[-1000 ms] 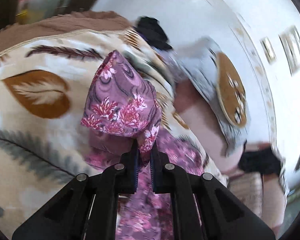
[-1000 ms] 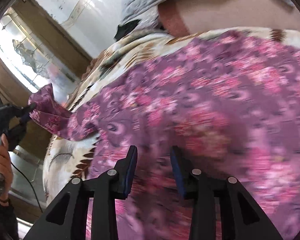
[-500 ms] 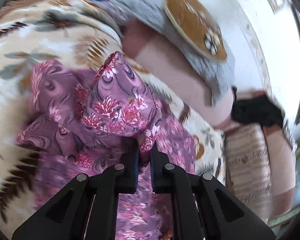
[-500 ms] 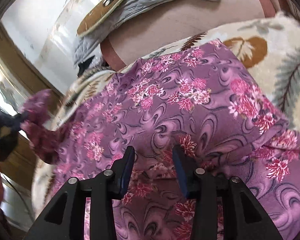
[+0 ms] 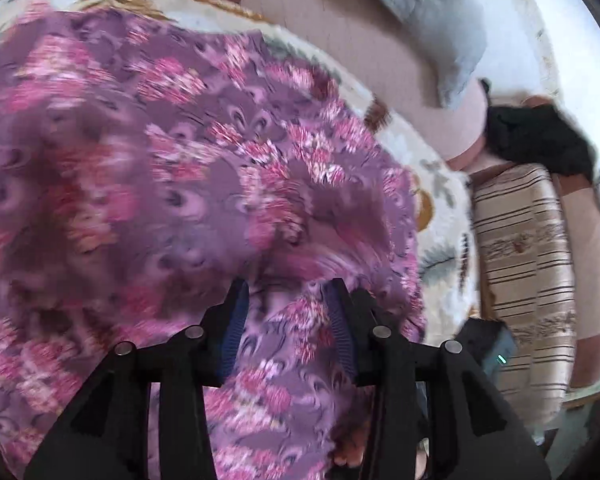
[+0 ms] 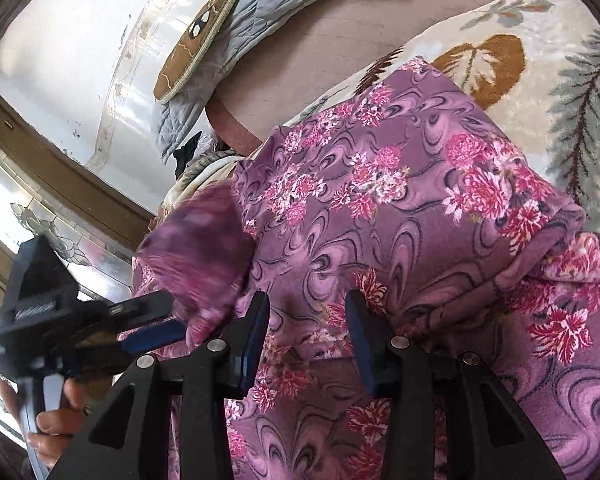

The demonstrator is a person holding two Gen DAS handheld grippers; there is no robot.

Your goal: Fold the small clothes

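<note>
A purple garment with pink flowers (image 5: 180,160) (image 6: 380,200) lies spread on a cream blanket with leaf prints (image 5: 436,168) (image 6: 500,52). My left gripper (image 5: 288,316) hangs close over it and its jaws are opening, with cloth under the gap but not pinched. In the right wrist view the left gripper (image 6: 172,316) comes in from the left, and a blurred flap of the garment (image 6: 196,248) lies at its tips. My right gripper (image 6: 306,332) stands open just above the garment's near part, with the fabric lying slack between its fingers.
A grey quilted pillow (image 6: 260,20) (image 5: 440,20) leans on a pink bolster (image 5: 340,40) behind the blanket. At the right lie a striped cushion (image 5: 520,260) and a black cloth (image 5: 536,140). A person's hand (image 6: 56,420) holds the left gripper's handle near a glazed wooden door (image 6: 40,220).
The left gripper carried the pinched flap across and down over the garment, and its jaws have come apart. The right gripper slid over the cloth, then held still, open throughout.
</note>
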